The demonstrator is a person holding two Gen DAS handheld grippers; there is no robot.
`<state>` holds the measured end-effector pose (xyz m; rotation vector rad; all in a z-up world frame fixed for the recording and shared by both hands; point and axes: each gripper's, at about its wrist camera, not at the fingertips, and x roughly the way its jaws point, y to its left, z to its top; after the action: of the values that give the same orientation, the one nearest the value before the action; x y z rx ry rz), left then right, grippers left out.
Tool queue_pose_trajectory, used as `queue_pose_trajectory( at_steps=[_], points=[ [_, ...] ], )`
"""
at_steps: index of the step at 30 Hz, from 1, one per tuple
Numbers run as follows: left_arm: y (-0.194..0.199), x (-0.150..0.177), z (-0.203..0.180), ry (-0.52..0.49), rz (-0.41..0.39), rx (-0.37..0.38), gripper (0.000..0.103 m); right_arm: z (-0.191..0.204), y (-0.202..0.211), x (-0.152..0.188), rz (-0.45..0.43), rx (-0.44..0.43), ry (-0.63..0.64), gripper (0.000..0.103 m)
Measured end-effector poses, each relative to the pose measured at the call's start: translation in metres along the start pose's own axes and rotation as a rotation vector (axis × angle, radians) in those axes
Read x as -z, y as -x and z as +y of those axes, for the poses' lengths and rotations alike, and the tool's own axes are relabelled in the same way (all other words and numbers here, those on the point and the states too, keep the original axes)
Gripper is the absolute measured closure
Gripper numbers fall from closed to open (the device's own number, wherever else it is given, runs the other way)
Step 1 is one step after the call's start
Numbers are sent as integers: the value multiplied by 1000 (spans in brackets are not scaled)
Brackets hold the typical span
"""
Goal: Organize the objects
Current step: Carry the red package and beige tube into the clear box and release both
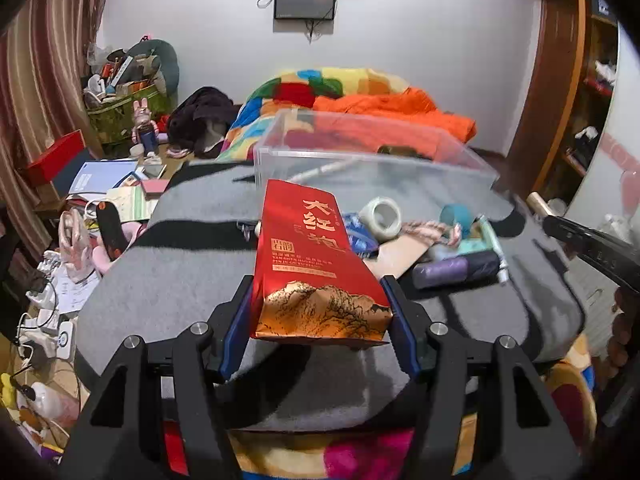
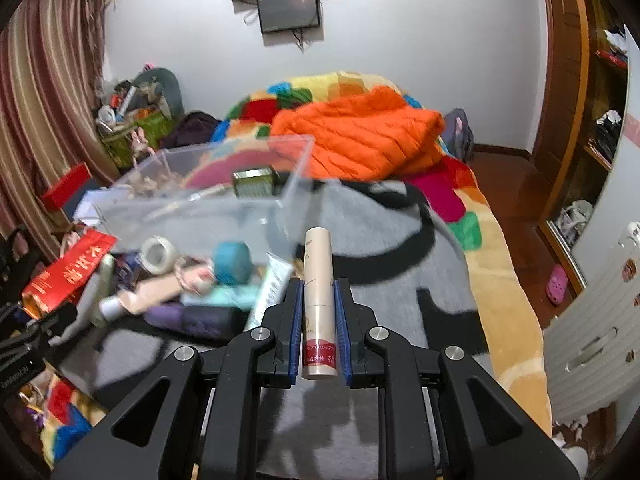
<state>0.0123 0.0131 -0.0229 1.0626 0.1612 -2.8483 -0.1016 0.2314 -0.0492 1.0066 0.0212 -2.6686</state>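
Both tongs loaded above the grey blanket, with the clear bin just beyond the pile of small things.

Your left gripper (image 1: 320,312) is clamped on the near end of the red packet (image 1: 316,256), a light, crinkly foil pouch that will likely buckle if squeezed hard; hold it low across its width. Your right gripper (image 2: 319,320) is pressed tight on the cream tube (image 2: 318,300), stiff, smooth and probably slippery, gripped around its lower half. The clear bin (image 2: 296,172) lies ahead.
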Motion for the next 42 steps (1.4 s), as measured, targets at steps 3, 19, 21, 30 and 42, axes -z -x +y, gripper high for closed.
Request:
queue_pose_trajectory(
  at_steps=[3, 19, 21, 30, 42],
  points=[
    [12, -10, 6, 12, -32, 19, 43, 7, 5, -10, -25, -22, 7, 89],
    [4, -86, 10, -15, -124, 109, 43, 27, -18, -69, -50, -128, 1, 89],
    [-11, -94, 6, -32, -103, 115, 43, 29, -27, -75, -39, -132, 9, 89],
    [-85, -114, -10, -70, 12, 122, 43, 44, -75, -95, 33, -123, 60, 89],
    [-136, -134, -19, -90, 144, 242, 43, 61, -136, -100, 182, -137, 125, 89]
  ],
)
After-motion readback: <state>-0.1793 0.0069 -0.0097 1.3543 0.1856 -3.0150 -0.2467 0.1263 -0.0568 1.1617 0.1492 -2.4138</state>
